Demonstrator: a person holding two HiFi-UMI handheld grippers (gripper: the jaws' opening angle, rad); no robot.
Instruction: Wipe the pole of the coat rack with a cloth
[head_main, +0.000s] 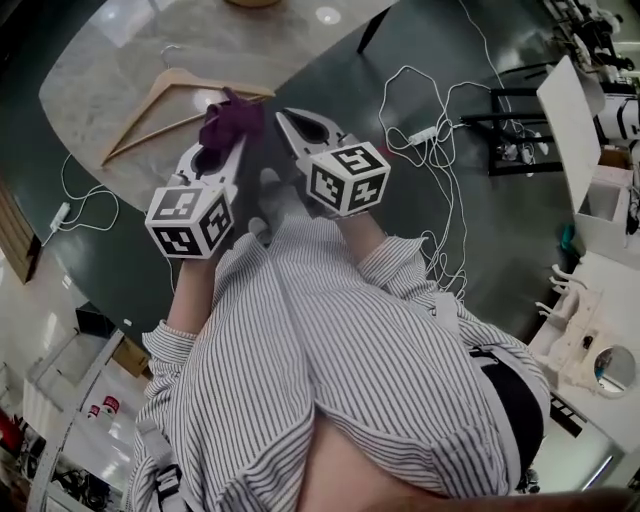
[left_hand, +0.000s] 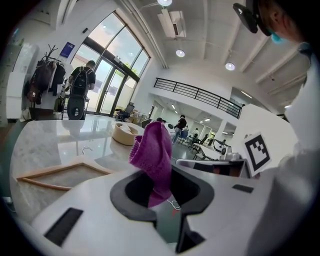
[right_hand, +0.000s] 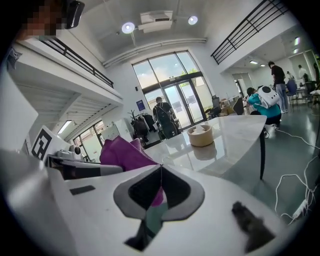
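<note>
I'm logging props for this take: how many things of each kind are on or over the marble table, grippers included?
grippers: 2 (left gripper, right gripper)
purple cloth: 1
wooden hanger: 1
round beige container: 1
Total: 5

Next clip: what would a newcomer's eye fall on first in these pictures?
The purple cloth stands out most, pinched in the left gripper and sticking up from its jaws over the near edge of the marble table. Just left of it a wooden hanger lies flat on the table. The right gripper hangs alongside the left one, jaws shut on nothing.
</note>
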